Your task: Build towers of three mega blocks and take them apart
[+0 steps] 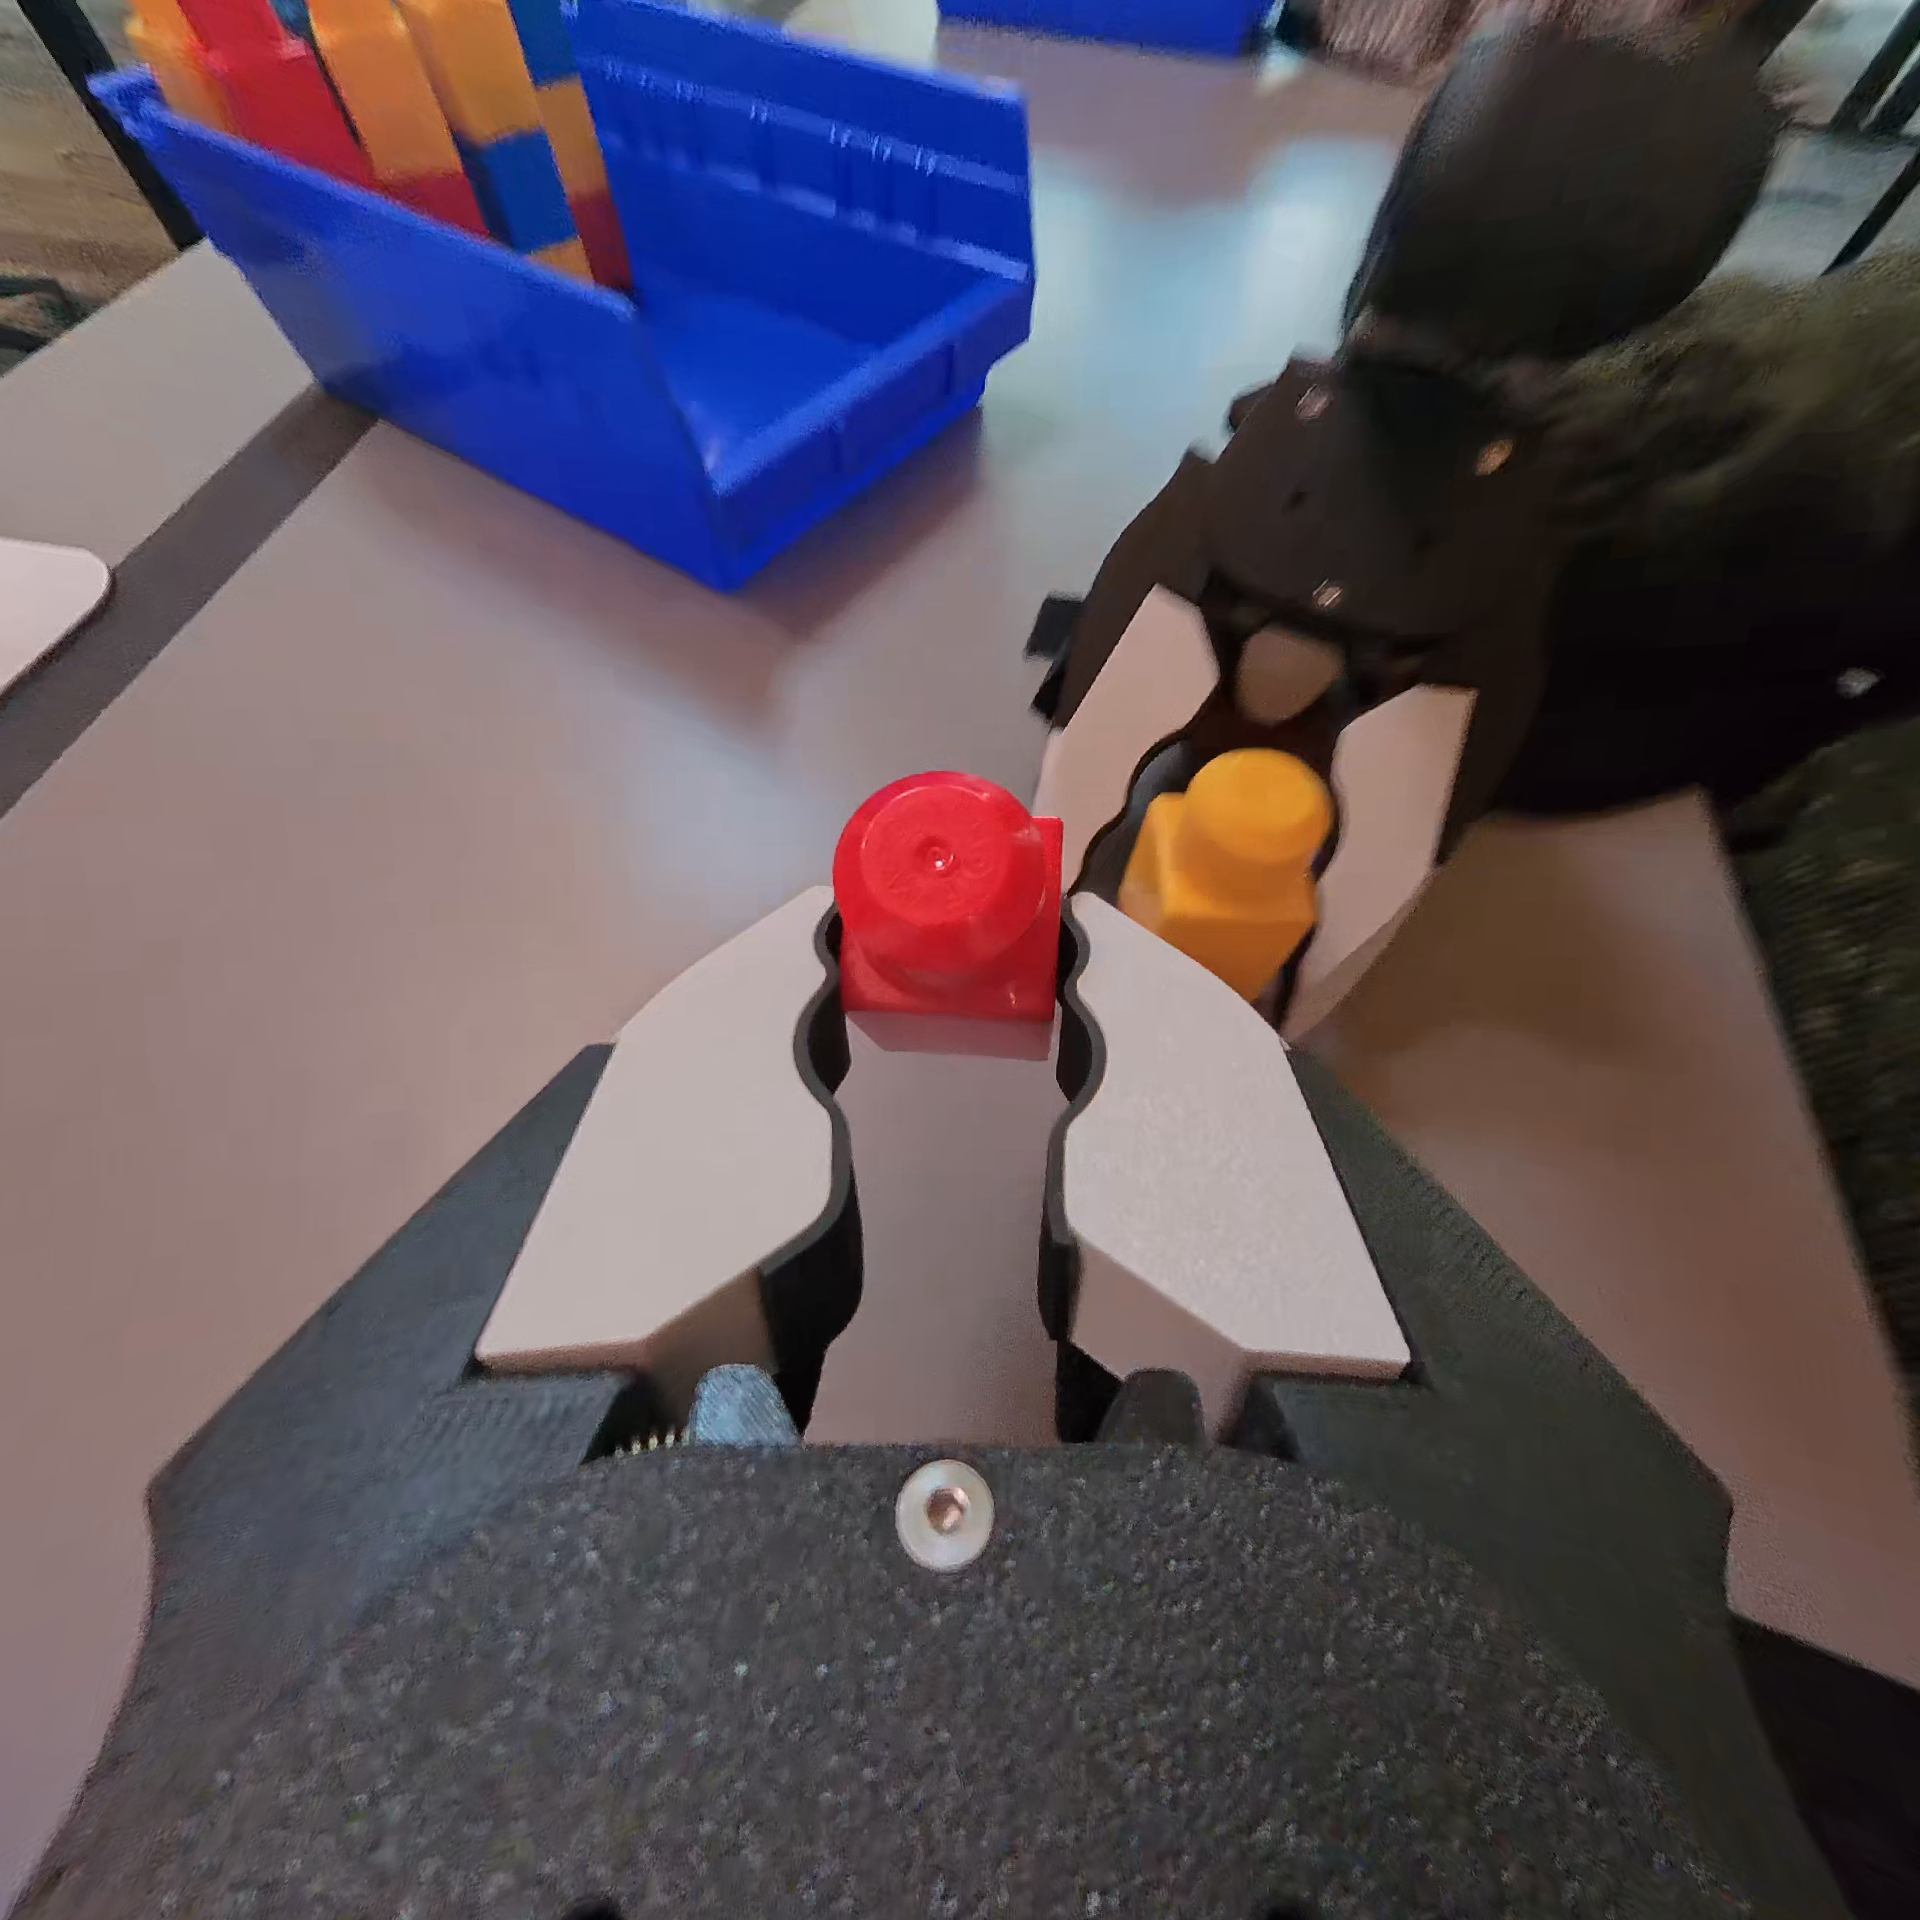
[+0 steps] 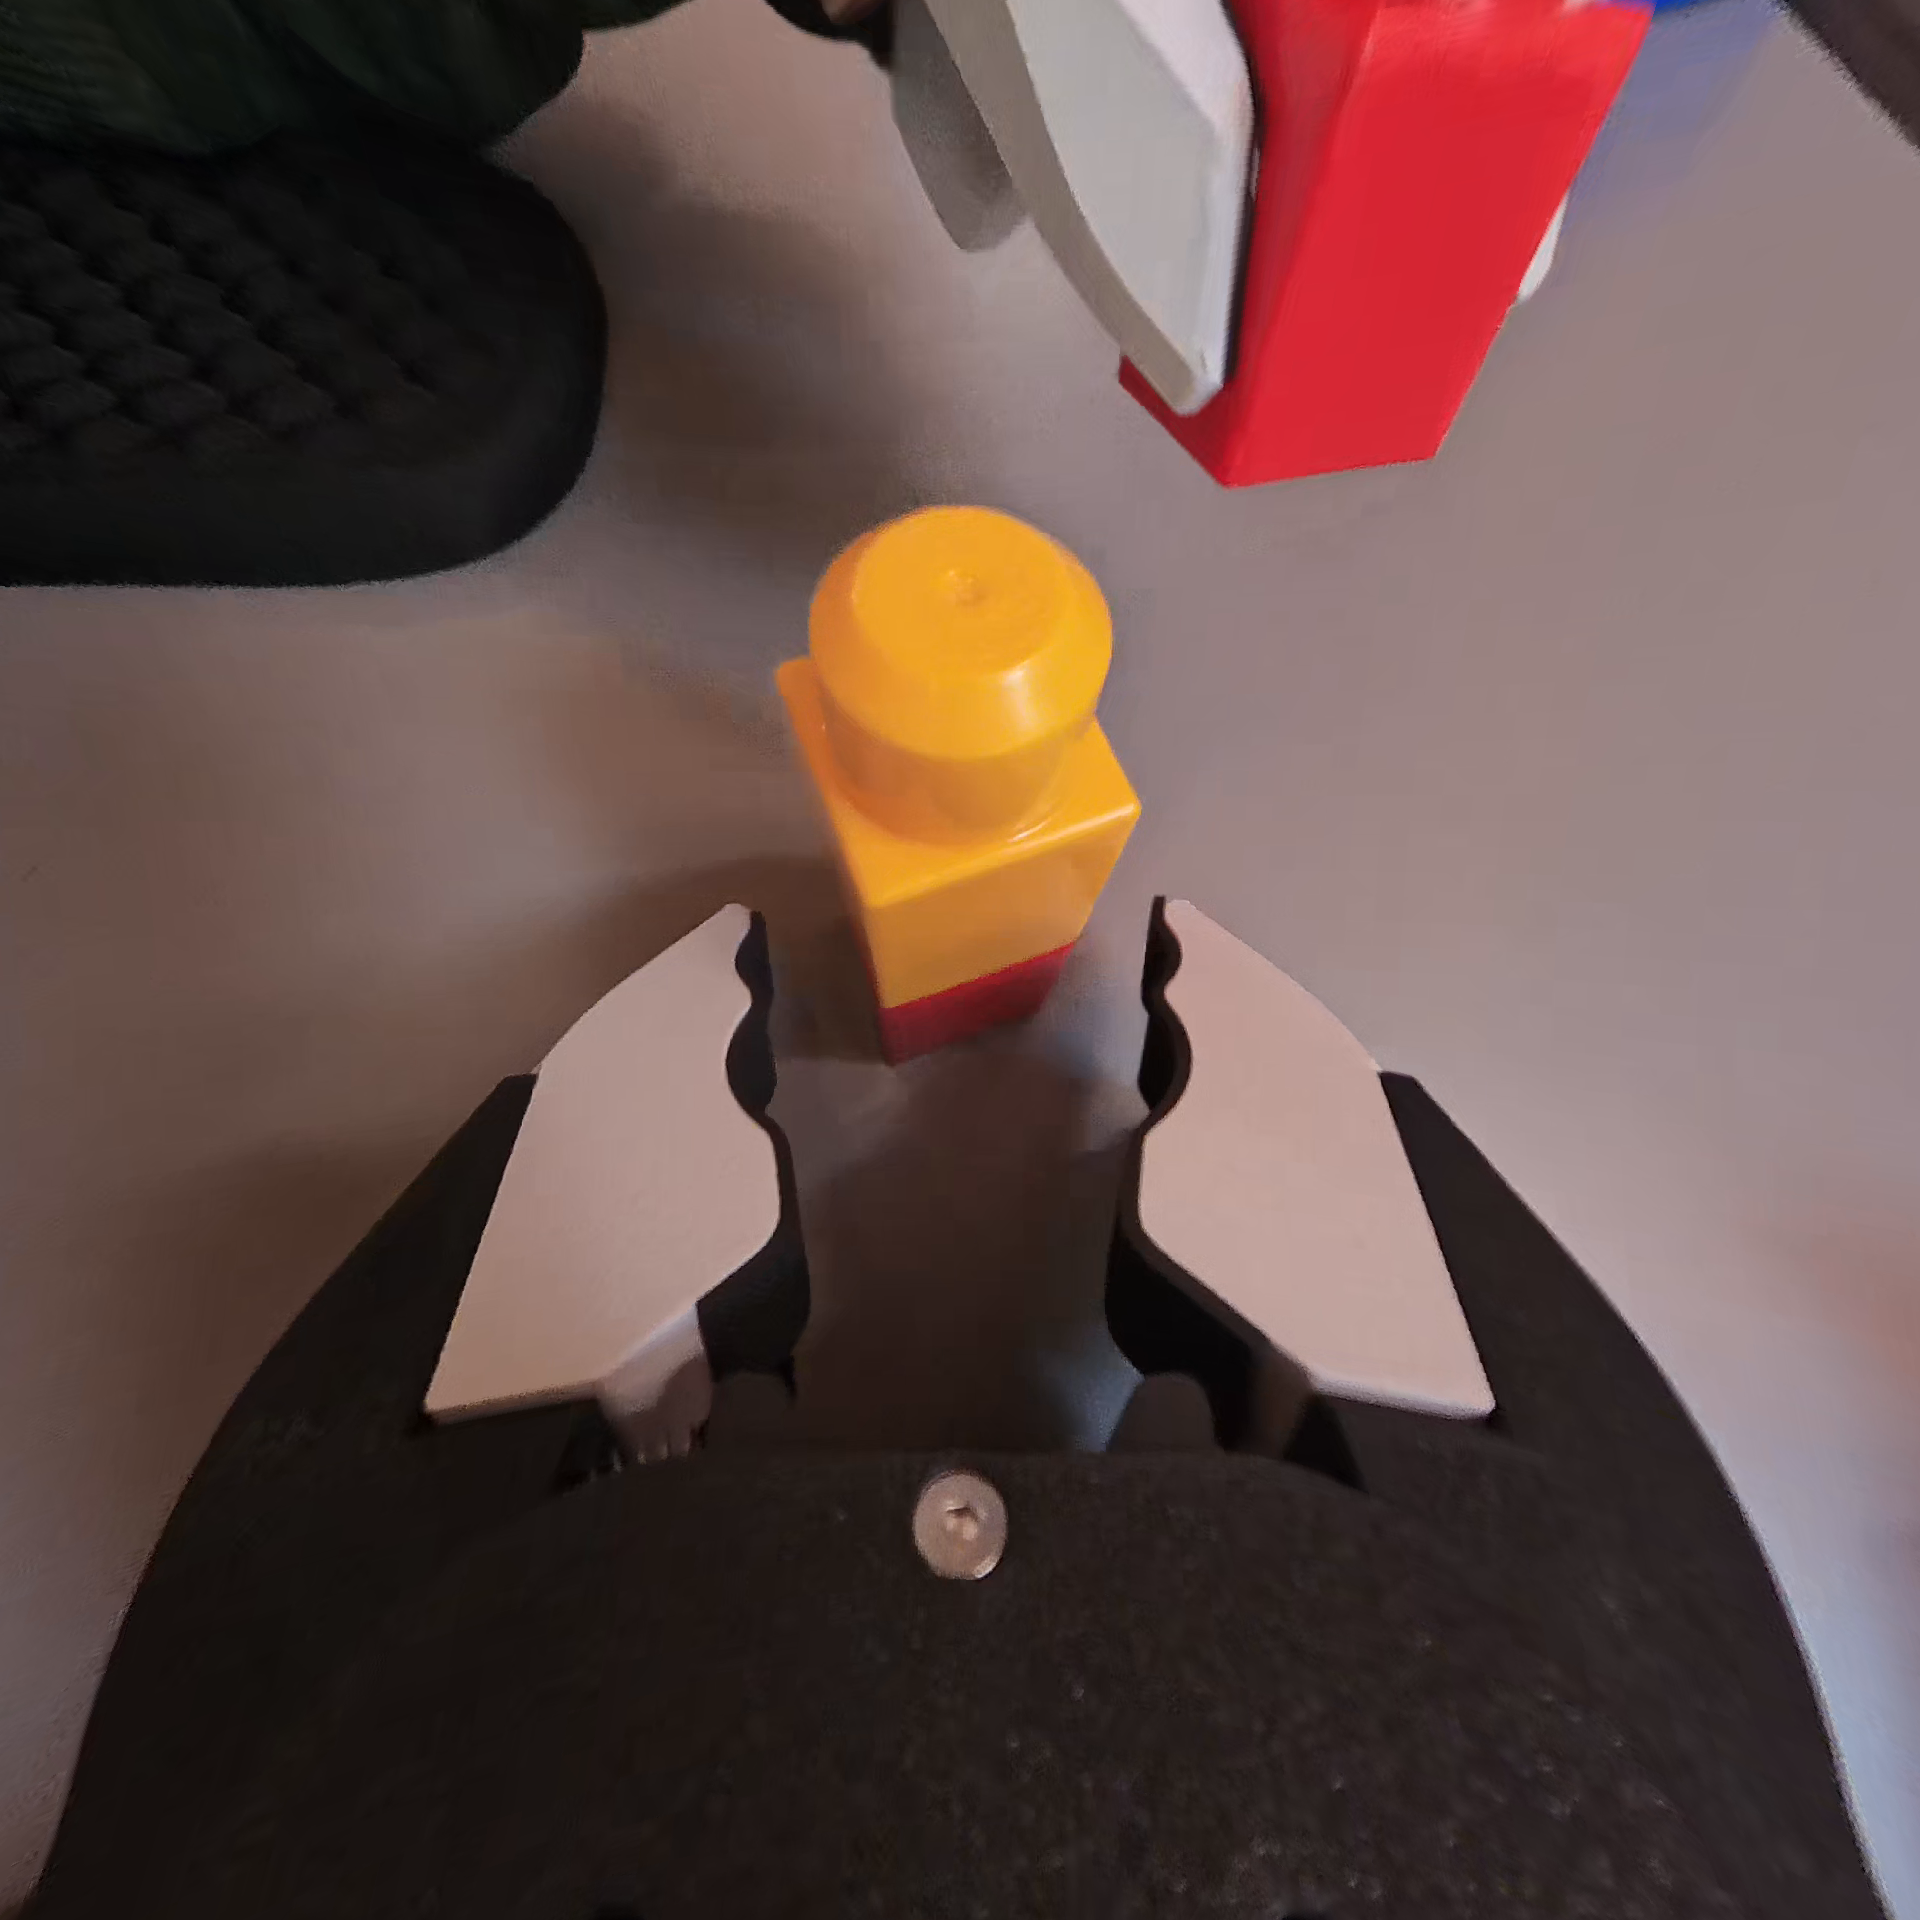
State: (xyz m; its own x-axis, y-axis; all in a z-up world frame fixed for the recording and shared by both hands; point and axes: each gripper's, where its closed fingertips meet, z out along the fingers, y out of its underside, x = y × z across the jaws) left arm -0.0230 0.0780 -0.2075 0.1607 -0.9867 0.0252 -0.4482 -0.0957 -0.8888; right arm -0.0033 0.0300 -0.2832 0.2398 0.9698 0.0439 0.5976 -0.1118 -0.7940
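Note:
My left gripper [image 1: 945, 935] is shut on a red block [image 1: 940, 914] and holds it off the table. In the right wrist view that red block [image 2: 1371, 260] hangs tilted at the top right, with one of the left gripper's white fingers [image 2: 1132, 177] against it. A short stack stands on the table: an orange block [image 2: 966, 769] on a red block [image 2: 971, 1008]. My right gripper [image 2: 956, 930] is open, its fingers on either side of the stack's lower part with a gap on each side. The orange block [image 1: 1226, 862] also shows in the left wrist view, just right of the held red block.
A blue bin [image 1: 831, 416] stands at the far left of the table [image 1: 416, 831], holding several upright towers of red, orange and blue blocks [image 1: 416, 104]. A dark mesh chair seat [image 2: 208, 364] lies at the table's edge. A person's dark sleeve [image 1: 1714, 468] is behind the right gripper. Across from one pair of fingers to the other is roughly 10 cm.

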